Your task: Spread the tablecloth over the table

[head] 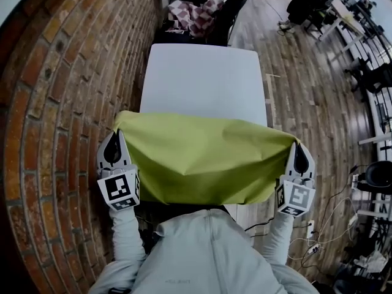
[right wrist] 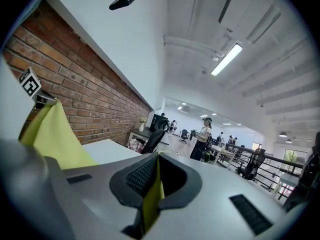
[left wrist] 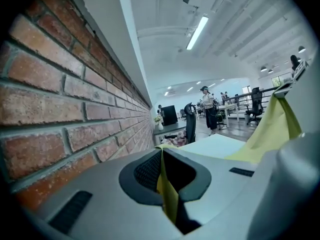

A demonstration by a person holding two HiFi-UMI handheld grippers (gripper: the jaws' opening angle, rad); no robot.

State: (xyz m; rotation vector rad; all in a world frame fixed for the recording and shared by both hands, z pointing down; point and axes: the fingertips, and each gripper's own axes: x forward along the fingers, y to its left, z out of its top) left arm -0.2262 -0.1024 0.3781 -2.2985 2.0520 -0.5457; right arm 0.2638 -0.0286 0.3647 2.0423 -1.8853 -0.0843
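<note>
A yellow-green tablecloth hangs stretched between my two grippers over the near end of a white table. My left gripper is shut on the cloth's left corner, next to the brick wall. My right gripper is shut on the right corner. In the left gripper view a strip of the tablecloth is pinched between the jaws of the left gripper, and the table shows beyond. In the right gripper view the tablecloth is clamped the same way in the right gripper.
A brick wall runs close along the table's left side. At the far end stand a black office chair and a checked fabric bundle. Wooden floor lies to the right, with desks and cables farther off. A person stands in the distance.
</note>
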